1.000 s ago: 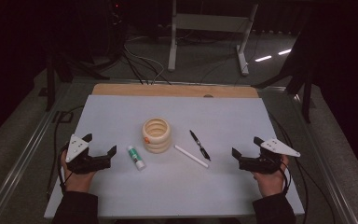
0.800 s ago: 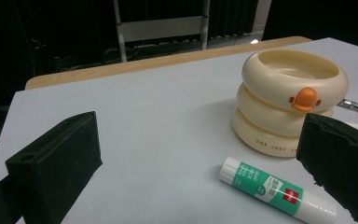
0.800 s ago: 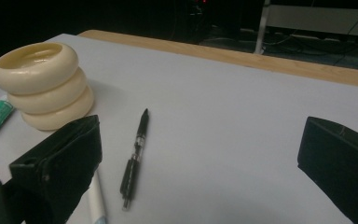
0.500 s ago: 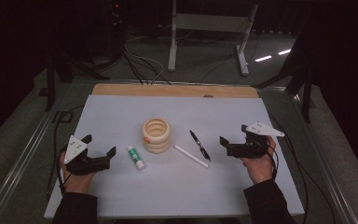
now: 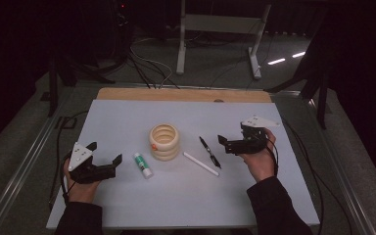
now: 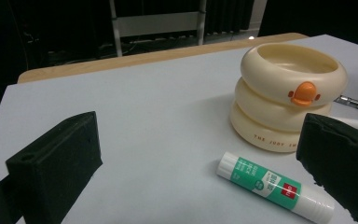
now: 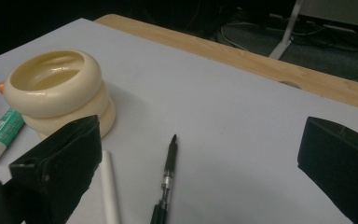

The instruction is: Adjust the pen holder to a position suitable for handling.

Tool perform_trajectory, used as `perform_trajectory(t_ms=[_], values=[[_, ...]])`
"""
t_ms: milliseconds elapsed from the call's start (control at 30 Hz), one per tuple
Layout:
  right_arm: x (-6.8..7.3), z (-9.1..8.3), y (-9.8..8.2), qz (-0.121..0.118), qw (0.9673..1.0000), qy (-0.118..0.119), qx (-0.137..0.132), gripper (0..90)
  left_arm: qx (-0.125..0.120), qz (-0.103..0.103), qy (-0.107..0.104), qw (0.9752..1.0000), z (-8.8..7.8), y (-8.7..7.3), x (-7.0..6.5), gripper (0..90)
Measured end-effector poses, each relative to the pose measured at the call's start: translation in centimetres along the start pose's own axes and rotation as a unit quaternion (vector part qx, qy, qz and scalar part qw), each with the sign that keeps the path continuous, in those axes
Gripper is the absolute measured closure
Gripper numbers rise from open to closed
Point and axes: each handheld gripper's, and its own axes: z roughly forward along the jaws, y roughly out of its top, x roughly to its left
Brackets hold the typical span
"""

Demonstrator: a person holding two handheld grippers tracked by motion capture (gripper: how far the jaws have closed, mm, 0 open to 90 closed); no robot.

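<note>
Likely light, stiff and slick, the pen lies mid-frame on the worktop, just left of your right gripper, jaws apart; take it across the barrel's middle.

Both tongs, left and right, gape empty.

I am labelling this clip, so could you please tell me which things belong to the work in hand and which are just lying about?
In hand:
right tongs, open, nearing the pens
black pen
white pen cap

Lying about:
cream ringed duck-bill holder
green-and-white glue stick
left tongs, open, idle
</note>
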Motion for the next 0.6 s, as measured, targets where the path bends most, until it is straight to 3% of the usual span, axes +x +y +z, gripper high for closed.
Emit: perform_trajectory(t_ms=[600], values=[[0.8, 2.8, 1.7, -0.015, 0.9994, 0.016, 0.025, 0.0, 0.0, 0.002, 0.006, 1.0, 0.0, -0.1, 0.1, 0.3]])
